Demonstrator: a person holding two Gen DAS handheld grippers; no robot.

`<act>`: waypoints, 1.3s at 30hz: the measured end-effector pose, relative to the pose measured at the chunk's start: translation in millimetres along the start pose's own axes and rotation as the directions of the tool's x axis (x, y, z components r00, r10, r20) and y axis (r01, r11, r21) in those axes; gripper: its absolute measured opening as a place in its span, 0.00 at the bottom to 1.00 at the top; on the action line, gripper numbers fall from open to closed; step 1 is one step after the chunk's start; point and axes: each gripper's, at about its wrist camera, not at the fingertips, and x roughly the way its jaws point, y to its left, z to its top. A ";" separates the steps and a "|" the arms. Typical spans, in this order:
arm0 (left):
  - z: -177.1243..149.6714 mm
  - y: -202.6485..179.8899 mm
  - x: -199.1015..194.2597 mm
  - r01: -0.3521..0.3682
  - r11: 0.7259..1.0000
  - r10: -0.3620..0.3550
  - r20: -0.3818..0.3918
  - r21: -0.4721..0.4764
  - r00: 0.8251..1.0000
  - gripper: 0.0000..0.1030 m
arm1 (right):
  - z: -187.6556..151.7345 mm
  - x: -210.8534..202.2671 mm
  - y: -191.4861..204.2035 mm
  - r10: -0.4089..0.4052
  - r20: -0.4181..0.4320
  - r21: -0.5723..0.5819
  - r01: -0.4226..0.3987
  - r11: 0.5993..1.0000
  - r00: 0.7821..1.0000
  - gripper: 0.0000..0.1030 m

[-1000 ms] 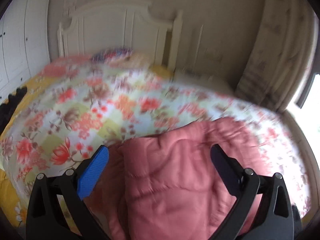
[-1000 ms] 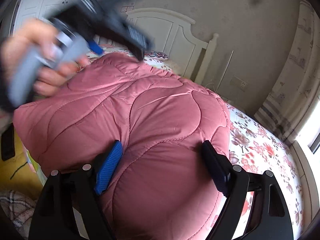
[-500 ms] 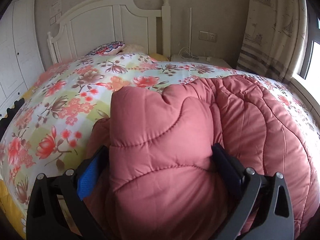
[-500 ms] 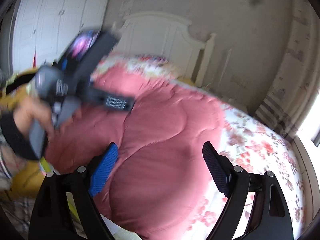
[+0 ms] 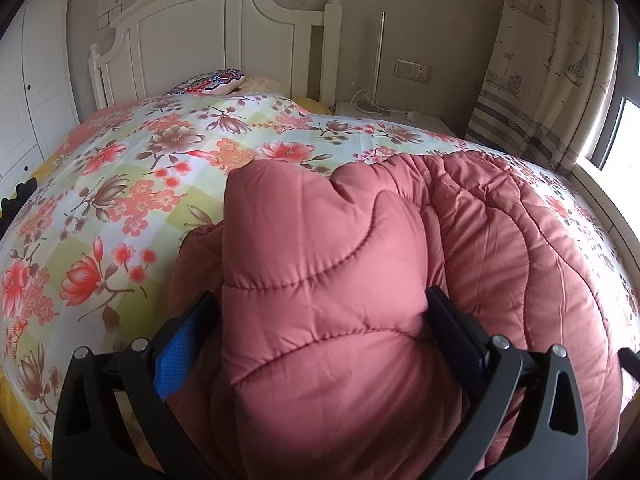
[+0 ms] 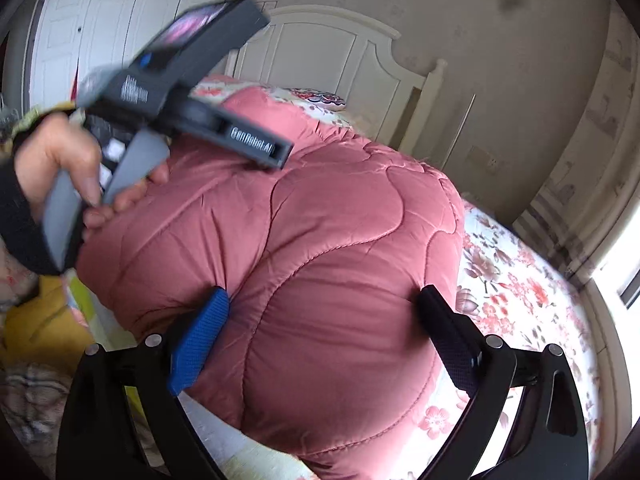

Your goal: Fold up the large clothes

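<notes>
1. Pink quilted coat (image 5: pixel 328 288) sits bunched at the near edge of the bed (image 5: pixel 132 184), on the floral bedspread; it looks partly doubled over, w/ a thick fold facing the cameras.
2. Left hand-held gripper (image 5: pixel 322 320): fingers spread wide w/ a fat fold of coat filling the gap. Blue pad (image 5: pixel 178 350) & black pad (image 5: pixel 456 332) both touch the padding, so it reads as clamped on the coat, though how hard I can't tell.
3. Right hand-held gripper (image 6: pixel 324 320): same story, a puffy lobe of coat wedged between its pads, apparently clamped on it.
4. In the right wrist view the person's left hand (image 6: pixel 60 168) squeezes the other tool's grey handle, above the coat's left end.
5. Step in hand, my guess: carrying the gripped edge over to make the next fold.
6. To do it well:
   - keep both grips at equal height so the edge stays straight;
   - move both ends together, no twisting;
   - lay the fold flat on the bedspread, then press out trapped air, since padding springs back;
   - let go only once the layers rest lined up.
7. Risk: slick puffy fabric may slip from the pads; coat lies near the bed edge & could slide off.
</notes>
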 end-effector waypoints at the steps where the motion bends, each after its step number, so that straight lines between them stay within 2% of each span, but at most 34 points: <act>1: 0.1 0.5 0.3 0.001 1.000 -0.001 -0.001 -0.001 1.000 0.98 | 2.3 -4.1 -5.7 0.023 0.008 0.026 -0.023 0.999 1.000 0.89; 3: 0.0 1.1 0.7 0.003 1.000 -0.003 -0.003 -0.001 1.000 0.98 | 6.6 -13.1 -33.0 0.057 0.057 0.127 -0.064 0.990 0.997 0.89; 5: -0.4 0.6 0.6 -0.001 1.000 0.001 -0.001 0.002 1.000 0.98 | 5.3 -16.9 -64.7 0.082 0.087 0.285 -0.103 0.953 0.993 0.92; 7: -0.8 0.5 0.3 -0.003 1.000 0.003 0.000 0.002 1.000 0.98 | -5.7 -4.7 -95.4 0.135 0.061 0.453 -0.148 0.879 0.989 0.94; 8: -0.9 0.6 0.3 0.000 1.000 0.000 -0.002 0.002 1.000 0.98 | -10.7 4.6 -102.1 0.164 0.031 0.492 -0.157 0.856 0.986 0.94; 9: -0.7 1.4 -0.8 0.004 1.000 -0.004 -0.007 -0.001 1.000 0.98 | -15.0 12.3 -102.1 0.193 0.006 0.511 -0.169 0.843 0.981 0.94; 11: -0.5 5.6 -8.4 0.017 1.000 -0.017 -0.011 -0.022 1.000 0.98 | -23.1 26.7 -106.3 0.275 0.016 0.548 -0.238 0.802 0.961 0.96; 13: -1.8 14.9 -22.9 0.032 0.998 -0.032 0.008 -0.061 0.999 0.98 | -28.2 37.3 -109.2 0.329 0.010 0.580 -0.273 0.768 0.944 0.96; 15: -6.3 29.9 -36.4 0.054 0.992 -0.051 0.028 -0.115 0.998 0.98 | -30.5 39.8 -109.6 0.350 0.011 0.588 -0.289 0.756 0.937 0.96; 17: -11.6 42.1 -39.0 0.075 0.986 -0.074 0.011 -0.150 0.997 0.98 | -32.6 41.0 -113.1 0.358 0.017 0.594 -0.297 0.747 0.934 0.96; 22: -31.5 65.1 -24.9 0.189 0.958 -0.202 -0.039 -0.214 0.979 0.98 | -35.3 41.8 -114.1 0.369 0.028 0.597 -0.312 0.739 0.929 0.96; 24: -38.5 78.0 -15.8 0.276 0.916 -0.302 -0.048 -0.292 0.952 0.98 | -37.4 43.5 -111.2 0.378 0.028 0.596 -0.319 0.737 0.925 0.96; 26: -45.4 89.9 -5.5 0.353 0.859 -0.400 -0.056 -0.371 0.915 0.98 | -35.9 46.0 -110.8 0.390 0.028 0.597 -0.328 0.732 0.920 0.96; 27: -49.2 96.1 0.3 0.394 0.820 -0.455 -0.055 -0.415 0.889 0.98 | -34.3 46.6 -110.8 0.398 0.029 0.600 -0.335 0.727 0.917 0.96; 29: -54.6 102.9 5.8 0.451 0.763 -0.523 -0.033 -0.463 0.851 0.98 | -36.2 53.3 -114.8 0.420 0.036 0.611 -0.353 0.709 0.907 0.96; 32: -55.1 97.7 6.8 0.487 0.762 -0.553 -0.039 -0.427 0.832 0.98 | -37.7 64.2 -118.8 0.435 0.041 0.622 -0.364 0.693 0.899 0.96; 34: -54.4 90.1 8.1 0.523 0.752 -0.587 -0.048 -0.401 0.808 0.98 | -37.2 66.8 -117.5 0.443 0.042 0.625 -0.370 0.687 0.895 0.96; 35: -54.4 85.2 9.1 0.559 0.730 -0.624 -0.049 -0.393 0.780 0.91 | -37.0 67.6 -117.0 0.448 0.042 0.622 -0.374 0.688 0.893 0.96; 36: -54.9 80.7 11.0 0.594 0.701 -0.661 -0.048 -0.395 0.749 0.89 | -37.7 68.2 -116.5 0.450 0.043 0.618 -0.377 0.690 0.892 0.96; 37: -55.5 76.9 12.1 0.600 0.695 -0.666 -0.039 -0.397 0.745 0.86 | -37.7 68.1 -116.2 0.453 0.048 0.608 -0.386 0.694 0.890 0.96; 38: -55.5 74.5 13.8 0.609 0.685 -0.675 -0.035 -0.400 0.737 0.78 | -38.2 66.6 -116.0 0.463 0.059 0.602 -0.402 0.690 0.884 0.95; 39: -55.1 73.7 15.4 0.630 0.661 -0.696 -0.020 -0.408 0.718 0.74 | -39.1 64.5 -116.9 0.470 0.074 0.596 -0.417 0.686 0.880 0.88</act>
